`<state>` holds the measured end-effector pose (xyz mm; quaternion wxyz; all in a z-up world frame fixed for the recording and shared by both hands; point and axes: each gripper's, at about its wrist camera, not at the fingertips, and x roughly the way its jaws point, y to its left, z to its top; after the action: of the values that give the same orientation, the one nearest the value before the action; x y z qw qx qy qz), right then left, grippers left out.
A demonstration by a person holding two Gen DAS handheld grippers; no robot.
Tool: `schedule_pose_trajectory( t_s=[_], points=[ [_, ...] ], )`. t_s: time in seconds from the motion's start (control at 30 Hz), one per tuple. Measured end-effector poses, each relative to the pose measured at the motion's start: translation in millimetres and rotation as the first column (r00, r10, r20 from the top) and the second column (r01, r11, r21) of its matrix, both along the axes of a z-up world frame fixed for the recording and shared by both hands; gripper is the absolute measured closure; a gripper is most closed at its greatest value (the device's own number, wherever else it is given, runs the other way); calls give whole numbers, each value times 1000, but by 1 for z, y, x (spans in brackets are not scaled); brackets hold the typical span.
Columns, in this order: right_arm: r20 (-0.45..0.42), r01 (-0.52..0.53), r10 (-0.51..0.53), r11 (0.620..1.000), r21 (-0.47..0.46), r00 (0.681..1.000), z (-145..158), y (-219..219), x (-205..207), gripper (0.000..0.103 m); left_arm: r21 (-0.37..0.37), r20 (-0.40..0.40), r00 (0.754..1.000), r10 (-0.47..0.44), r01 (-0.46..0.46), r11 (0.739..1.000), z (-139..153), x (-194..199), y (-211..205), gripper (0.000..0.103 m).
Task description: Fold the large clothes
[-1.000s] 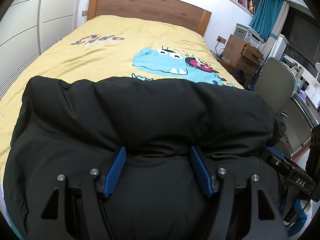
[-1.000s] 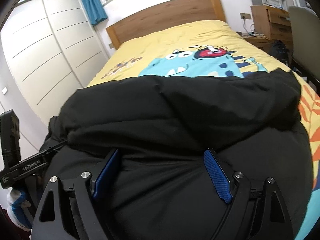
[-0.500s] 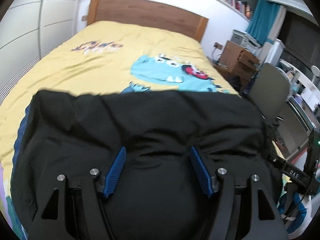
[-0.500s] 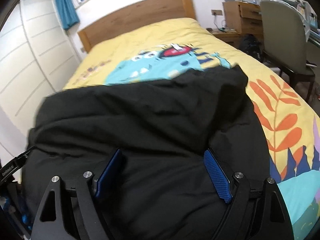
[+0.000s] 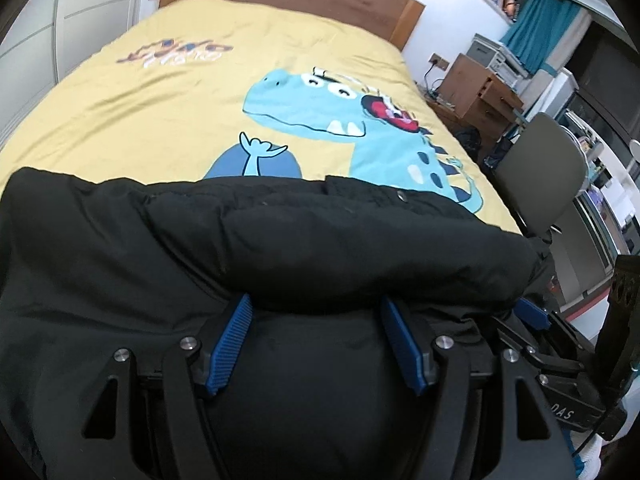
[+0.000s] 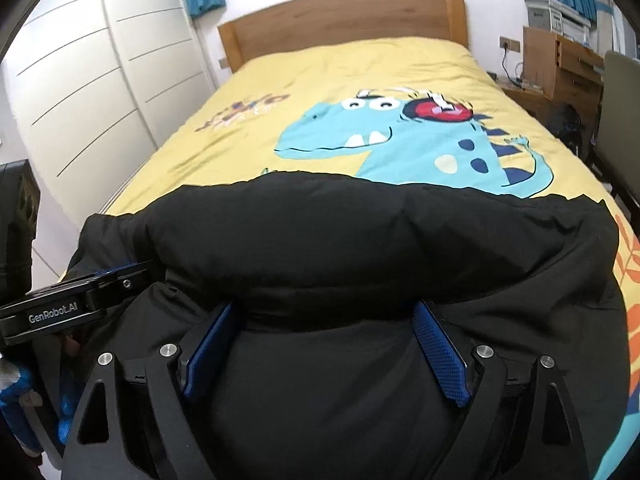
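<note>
A large black padded jacket (image 5: pixel 280 248) lies across the foot of the bed, folded into a thick roll; it also fills the lower right wrist view (image 6: pixel 360 240). My left gripper (image 5: pixel 316 304) has its jaws wide apart, the fingertips hidden under the roll's near edge. My right gripper (image 6: pixel 328 308) stands the same way, jaws wide apart, tips under the roll. Each gripper shows at the edge of the other's view: the right one (image 5: pixel 560 352), the left one (image 6: pixel 80 292).
The bed has a yellow dinosaur cover (image 5: pixel 200 92) and a wooden headboard (image 6: pixel 344 20). White wardrobe doors (image 6: pixel 100 80) stand on the left. A chair (image 5: pixel 540 176) and a wooden dresser (image 5: pixel 476 84) stand on the right.
Both grippers have pushed forward and the jacket's near part has rolled over toward the headboard, so the roll is thicker and covers the fingertips. More of the dinosaur print shows beyond it.
</note>
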<state>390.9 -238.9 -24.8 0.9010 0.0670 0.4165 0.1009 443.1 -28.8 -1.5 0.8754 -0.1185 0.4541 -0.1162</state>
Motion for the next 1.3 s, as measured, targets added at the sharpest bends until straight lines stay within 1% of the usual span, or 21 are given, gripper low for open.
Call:
schedule_pose_trajectory(
  t_s=[0.1,0.23,0.37,0.5,0.57,0.63,0.67,0.73,0.77,0.83,0.9,0.97,1.03,1.1,1.17,1.23,1.3],
  points=[
    [-17,14,-14,1000,-1,1000,-5,-6,13,15,-25,-18,1000,12,-13,1000,-5,12,4,38],
    [-29,15,-15,1000,6,999,-10,-16,16,15,-60,-29,999,18,-20,998,-8,11,17,38],
    [-41,34,-35,999,-14,999,-13,-35,15,15,-42,-47,997,58,-60,997,-6,8,37,38],
    [-62,96,-100,994,-56,993,-18,-70,11,15,8,-72,990,118,-118,993,-7,-2,76,38],
    [-73,139,-144,988,-73,987,-22,-91,5,15,25,-90,980,180,-178,984,-12,-6,105,38],
    [-90,178,-186,980,-83,978,-26,-111,0,15,28,-121,964,239,-237,971,-18,-12,136,38],
    [-97,196,-206,975,-100,974,-27,-120,-3,15,35,-124,956,266,-264,964,-19,-16,148,38],
    [-96,224,-241,962,-157,966,-24,-130,-11,15,47,-104,950,293,-290,956,-13,-27,161,38],
    [-88,234,-250,958,-164,964,-20,-133,-15,15,46,-85,951,297,-294,955,-8,-34,164,38],
    [-55,237,-246,963,-131,968,-7,-134,-29,16,26,-21,958,285,-285,958,3,-55,164,38],
    [-14,209,-212,973,-92,977,5,-125,-46,16,-20,29,963,268,-267,963,9,-73,161,38],
    [21,178,-177,982,-66,984,13,-113,-62,15,-49,56,966,252,-250,967,9,-89,157,38],
    [38,143,-142,989,-38,989,16,-99,-75,15,-73,67,969,236,-231,970,3,-100,152,38],
    [41,116,-115,993,-19,992,12,-88,-86,15,-63,65,972,224,-220,973,-8,-108,147,38],
    [32,99,-98,994,-36,995,3,-82,-90,15,-57,55,972,227,-224,973,-16,-113,147,38],
    [3,108,-108,993,-56,994,-8,-86,-90,15,-8,65,969,236,-236,972,-21,-119,147,38],
    [-17,138,-140,984,-112,990,-19,-97,-90,14,29,70,965,252,-254,967,-21,-124,150,38]
  ],
)
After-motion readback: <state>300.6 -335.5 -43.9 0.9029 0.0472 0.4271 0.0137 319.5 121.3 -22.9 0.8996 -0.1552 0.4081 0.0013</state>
